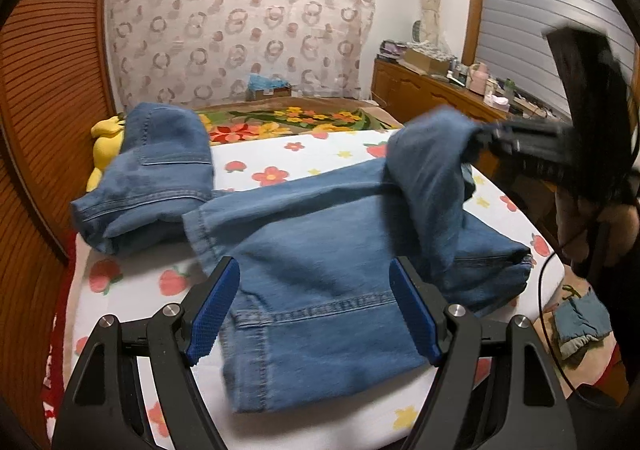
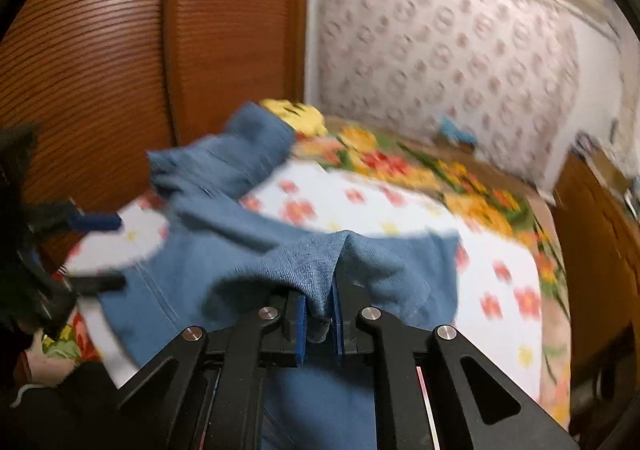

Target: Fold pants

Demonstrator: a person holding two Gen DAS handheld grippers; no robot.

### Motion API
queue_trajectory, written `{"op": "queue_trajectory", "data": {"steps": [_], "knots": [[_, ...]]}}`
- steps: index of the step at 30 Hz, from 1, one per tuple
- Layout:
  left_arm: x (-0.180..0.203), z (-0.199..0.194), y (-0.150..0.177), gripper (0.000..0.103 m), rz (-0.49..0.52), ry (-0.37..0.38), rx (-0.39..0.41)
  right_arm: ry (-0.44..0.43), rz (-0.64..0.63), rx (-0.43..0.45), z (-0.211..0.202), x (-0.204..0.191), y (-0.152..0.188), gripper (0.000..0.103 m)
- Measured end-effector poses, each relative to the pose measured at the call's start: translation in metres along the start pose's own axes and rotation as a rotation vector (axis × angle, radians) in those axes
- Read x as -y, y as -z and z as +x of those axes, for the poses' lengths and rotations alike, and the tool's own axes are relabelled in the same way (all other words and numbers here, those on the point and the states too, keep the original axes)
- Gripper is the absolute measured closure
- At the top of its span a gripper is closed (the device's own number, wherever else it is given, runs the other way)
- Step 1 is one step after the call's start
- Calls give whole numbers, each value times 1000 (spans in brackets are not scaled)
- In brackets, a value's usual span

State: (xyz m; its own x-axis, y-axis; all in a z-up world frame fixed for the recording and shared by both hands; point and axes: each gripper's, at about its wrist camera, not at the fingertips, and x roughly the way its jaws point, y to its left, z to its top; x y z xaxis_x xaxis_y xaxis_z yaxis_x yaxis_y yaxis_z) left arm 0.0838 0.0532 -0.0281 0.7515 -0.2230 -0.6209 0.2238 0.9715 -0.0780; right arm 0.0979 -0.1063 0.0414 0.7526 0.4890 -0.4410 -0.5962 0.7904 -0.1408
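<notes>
Pants [image 1: 320, 250] made of blue jeans cloth lie spread on a bed [image 1: 280, 157] with a white sheet that has red and yellow flowers on it. One end of them is bunched up at the far left, close to a yellow soft toy [image 1: 105, 147] and a brown slatted wall [image 1: 48, 89]. The right claw [image 2: 320, 320] is pinched tight on a fold of the cloth near the right side, and it holds that bit up off the bed, so the cloth hangs down from it like a little tent. The left claw [image 1: 314, 314] is wide and holds nothing. It hangs just over the near edge of the pants, with the blue cloth showing between its two blue pads [image 1: 212, 314]. My guess is that the fold is only starting: one part is picked up but not laid over yet. Next, the right claw needs to carry its bit across to the left and lay it flat on the rest. The left claw may need to pinch the near edge, so the pants do not slide or bunch up. The lifted cloth looks floppy, so it could twist.
</notes>
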Motion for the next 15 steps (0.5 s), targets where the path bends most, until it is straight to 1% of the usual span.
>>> {"op": "queue_trajectory", "data": {"steps": [2,4,6,8,9,11,15], "knots": [[-5,-4,2,25,-10,-11,5,-42,-31,12,6,-14,-15,93],[-10,-10,6,25,-17,-19,10,-86,-56,4,14,-27,-27,93],[-14,-12,9,25,-18,-22,9,-116,-65,-38,28,-32,-31,92],[-18,-12,12,25,-21,-28,3,-133,-77,-97,43,-35,-30,84],[-19,-11,12,25,-23,-29,1,-130,-76,-119,48,-32,-28,76],[-22,-8,13,25,-30,-31,-6,-132,-65,-147,57,-25,-25,68],[-20,-5,14,25,-32,-24,-10,-121,-21,-143,49,-5,-23,61]]}}
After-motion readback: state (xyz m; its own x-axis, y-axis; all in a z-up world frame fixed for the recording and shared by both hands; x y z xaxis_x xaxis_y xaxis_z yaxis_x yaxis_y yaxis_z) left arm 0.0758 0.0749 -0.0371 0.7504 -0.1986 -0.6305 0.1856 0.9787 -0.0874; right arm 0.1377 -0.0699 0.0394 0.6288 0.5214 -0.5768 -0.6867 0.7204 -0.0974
